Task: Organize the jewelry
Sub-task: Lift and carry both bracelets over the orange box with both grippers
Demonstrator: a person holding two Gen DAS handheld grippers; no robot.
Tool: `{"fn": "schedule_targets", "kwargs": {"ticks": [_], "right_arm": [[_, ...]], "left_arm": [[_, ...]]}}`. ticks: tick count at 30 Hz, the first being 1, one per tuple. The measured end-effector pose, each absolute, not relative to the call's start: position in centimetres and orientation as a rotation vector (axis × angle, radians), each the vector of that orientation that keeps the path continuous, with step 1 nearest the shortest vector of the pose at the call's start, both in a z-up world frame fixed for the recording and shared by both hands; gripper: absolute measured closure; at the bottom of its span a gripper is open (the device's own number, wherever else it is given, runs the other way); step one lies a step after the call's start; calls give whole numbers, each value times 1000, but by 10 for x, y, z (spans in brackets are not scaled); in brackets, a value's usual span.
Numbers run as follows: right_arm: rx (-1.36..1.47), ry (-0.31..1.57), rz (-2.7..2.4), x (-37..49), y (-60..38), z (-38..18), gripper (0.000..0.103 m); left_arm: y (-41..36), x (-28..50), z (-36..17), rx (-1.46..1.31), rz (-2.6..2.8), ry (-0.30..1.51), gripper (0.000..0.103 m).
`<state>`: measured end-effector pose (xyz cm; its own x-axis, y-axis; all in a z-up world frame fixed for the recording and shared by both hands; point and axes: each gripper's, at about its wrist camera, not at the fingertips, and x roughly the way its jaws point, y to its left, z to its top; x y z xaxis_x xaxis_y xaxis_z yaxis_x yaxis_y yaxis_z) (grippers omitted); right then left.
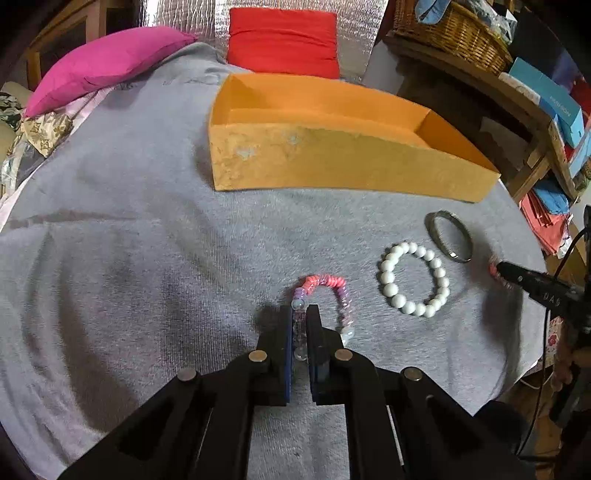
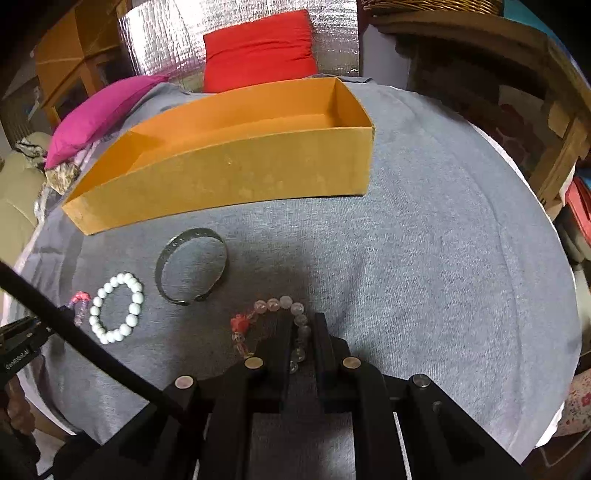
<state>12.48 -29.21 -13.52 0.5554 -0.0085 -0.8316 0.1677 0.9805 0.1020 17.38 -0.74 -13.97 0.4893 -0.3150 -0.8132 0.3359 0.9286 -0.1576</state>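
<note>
My left gripper (image 1: 299,321) is shut on the clear-bead end of a pink and purple bracelet (image 1: 327,284), which loops out past the fingertips on the grey cloth. My right gripper (image 2: 301,332) is shut on a strand of clear and pale pink beads with a red charm (image 2: 273,306). A white bead bracelet (image 1: 413,284) (image 2: 116,308) and a dark metal bangle (image 1: 448,236) (image 2: 192,269) lie loose on the cloth between the two grippers. The orange box (image 1: 332,162) (image 2: 221,173) stands open behind them; the part of its inside that shows holds no jewelry.
A grey cloth (image 1: 147,258) covers the surface. A magenta pillow (image 1: 103,62) and a red cushion (image 1: 284,40) lie at the far end. Wooden shelves with a wicker basket (image 1: 454,33) stand to the right. A black cable (image 2: 92,354) crosses the lower left of the right wrist view.
</note>
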Motion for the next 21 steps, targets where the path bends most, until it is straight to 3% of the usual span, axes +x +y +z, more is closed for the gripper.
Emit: {"fn": "schedule_targets", "kwargs": {"ticks": [15,21], "right_arm": [[279,875,-10,86,-288,-89,92],[289,841,-8,74,-296,-73,92]], "left_arm": [[-11,121,-40,57,-425,771,96],[-12,107,-26,61,-424,738,96]]}}
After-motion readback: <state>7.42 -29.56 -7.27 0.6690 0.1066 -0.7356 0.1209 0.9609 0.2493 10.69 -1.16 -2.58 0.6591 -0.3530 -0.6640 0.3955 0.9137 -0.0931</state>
